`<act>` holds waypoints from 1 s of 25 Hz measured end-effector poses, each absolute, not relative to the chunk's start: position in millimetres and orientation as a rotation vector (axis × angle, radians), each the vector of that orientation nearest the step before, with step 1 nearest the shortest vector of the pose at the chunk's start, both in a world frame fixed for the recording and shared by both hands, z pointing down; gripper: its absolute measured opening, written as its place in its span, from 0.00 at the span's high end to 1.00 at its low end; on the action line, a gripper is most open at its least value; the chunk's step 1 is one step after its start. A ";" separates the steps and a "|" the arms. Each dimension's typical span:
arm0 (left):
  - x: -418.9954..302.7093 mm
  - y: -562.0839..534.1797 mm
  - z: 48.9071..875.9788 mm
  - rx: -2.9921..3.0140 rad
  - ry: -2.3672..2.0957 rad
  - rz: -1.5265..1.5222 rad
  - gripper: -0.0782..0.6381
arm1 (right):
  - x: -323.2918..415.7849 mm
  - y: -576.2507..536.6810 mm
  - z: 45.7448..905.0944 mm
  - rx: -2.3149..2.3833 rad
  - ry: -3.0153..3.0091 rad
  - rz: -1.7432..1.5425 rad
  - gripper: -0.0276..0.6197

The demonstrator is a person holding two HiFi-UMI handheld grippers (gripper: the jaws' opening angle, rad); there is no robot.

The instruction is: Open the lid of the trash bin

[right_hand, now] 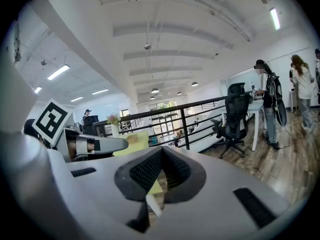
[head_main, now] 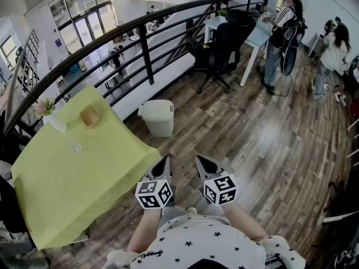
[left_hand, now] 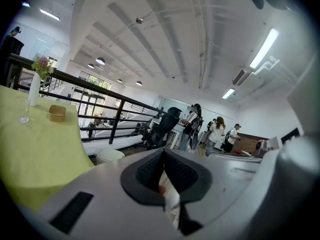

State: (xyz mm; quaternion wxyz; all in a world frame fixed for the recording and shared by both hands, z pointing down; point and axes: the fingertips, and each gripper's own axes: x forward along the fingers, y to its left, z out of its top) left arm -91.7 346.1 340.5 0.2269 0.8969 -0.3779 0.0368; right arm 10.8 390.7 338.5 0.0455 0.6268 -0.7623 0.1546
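Progress: 0 steps done.
- Trash bin point(head_main: 157, 117) on wood floor at far side, just right of green-clothed table point(head_main: 67, 178), near railing point(head_main: 145, 43).
- Lid point(head_main: 157, 107) down, flat on rim.
- Left gripper point(head_main: 164, 162) and right gripper point(head_main: 203, 162) near person's body, side by side, well apart from bin.
- Both 2 grippers clenched: jaws together, nothing between.
- Left to do, by judgement: approach bin, reach lid, lift it. Whole task remains.
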 end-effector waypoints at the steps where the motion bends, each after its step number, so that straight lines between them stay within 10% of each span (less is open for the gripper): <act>1: -91.2 345.5 340.9 2.470 -1.042 0.101 0.87 | 11.5 389.9 339.0 1.912 -2.328 0.473 0.97; 25: -76.9 307.7 357.0 2.420 -1.069 0.122 0.87 | 27.0 352.6 354.9 1.897 -2.336 0.555 0.97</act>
